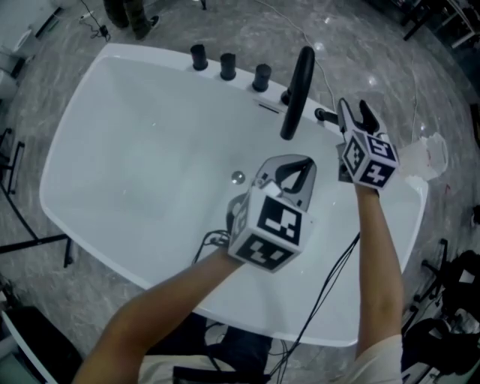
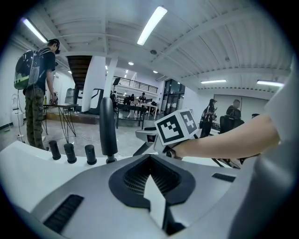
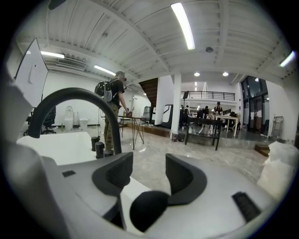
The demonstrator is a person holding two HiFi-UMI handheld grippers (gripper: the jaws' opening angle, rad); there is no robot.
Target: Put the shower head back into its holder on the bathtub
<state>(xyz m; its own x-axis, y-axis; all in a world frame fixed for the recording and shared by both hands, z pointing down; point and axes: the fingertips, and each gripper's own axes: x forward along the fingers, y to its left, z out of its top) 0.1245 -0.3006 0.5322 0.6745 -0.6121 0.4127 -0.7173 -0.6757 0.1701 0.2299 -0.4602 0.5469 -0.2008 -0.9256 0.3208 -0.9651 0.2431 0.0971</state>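
Left gripper [image 1: 291,171] and right gripper [image 1: 356,114]: grey moulded housings, black ribbed pads [image 3: 114,173]. Left cube [image 1: 270,229] and right cube [image 1: 369,159] bear black-and-white square markers. Black cables [image 1: 330,277] at lower centre. Pale short sleeve [image 1: 379,360], lower right.

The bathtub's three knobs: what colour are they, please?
The knobs are black; head view shows best.

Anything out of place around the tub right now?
Nothing stands out. The three knobs and the curved spout stand upright along the bathtub rim, and the right gripper hangs open beside the spout. Crumpled clear plastic lies on the floor past the tub.
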